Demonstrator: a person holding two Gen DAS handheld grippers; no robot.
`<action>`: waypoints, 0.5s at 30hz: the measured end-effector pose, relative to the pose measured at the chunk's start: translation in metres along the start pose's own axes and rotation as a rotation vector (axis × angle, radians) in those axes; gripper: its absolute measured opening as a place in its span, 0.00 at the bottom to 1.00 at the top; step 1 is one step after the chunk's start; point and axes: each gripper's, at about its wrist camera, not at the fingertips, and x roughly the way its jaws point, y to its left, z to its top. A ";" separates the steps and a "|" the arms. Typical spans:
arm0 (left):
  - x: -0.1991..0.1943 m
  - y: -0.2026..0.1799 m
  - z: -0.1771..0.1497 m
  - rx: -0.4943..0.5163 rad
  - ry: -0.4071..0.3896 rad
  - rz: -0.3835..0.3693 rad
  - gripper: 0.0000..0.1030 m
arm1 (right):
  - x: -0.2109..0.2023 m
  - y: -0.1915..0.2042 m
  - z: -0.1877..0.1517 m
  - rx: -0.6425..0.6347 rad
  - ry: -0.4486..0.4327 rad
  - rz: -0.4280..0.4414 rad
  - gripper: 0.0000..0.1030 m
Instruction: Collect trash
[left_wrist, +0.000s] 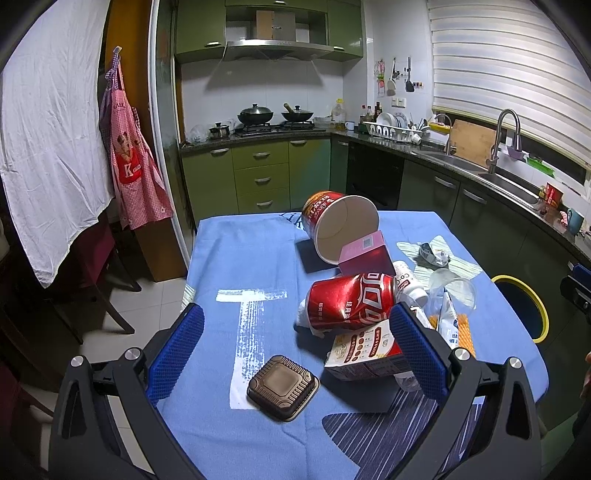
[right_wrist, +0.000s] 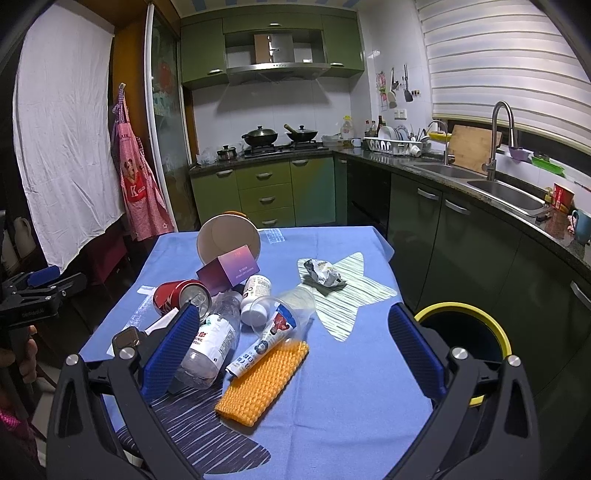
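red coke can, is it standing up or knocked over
Knocked over. The red can lies on its side on the blue tablecloth, and in the right wrist view its top with the pull tab faces sideways toward the camera.

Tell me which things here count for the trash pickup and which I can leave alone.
For the job: red can, paper tub, purple box, clear bottle, white jar, plastic cup, crumpled wrapper, brown tray, yellow-rimmed bin.

Leave alone: woks, dish rack, cutting board, apron, blue mug.
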 end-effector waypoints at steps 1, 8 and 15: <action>0.000 0.000 0.000 0.000 -0.001 0.001 0.96 | 0.000 0.000 0.001 -0.001 0.000 0.000 0.94; 0.000 0.000 0.000 0.002 0.000 0.000 0.96 | 0.001 -0.001 -0.001 0.002 0.000 0.001 0.94; 0.002 -0.003 0.000 0.007 0.003 0.001 0.96 | 0.004 -0.005 -0.003 0.009 0.002 -0.004 0.94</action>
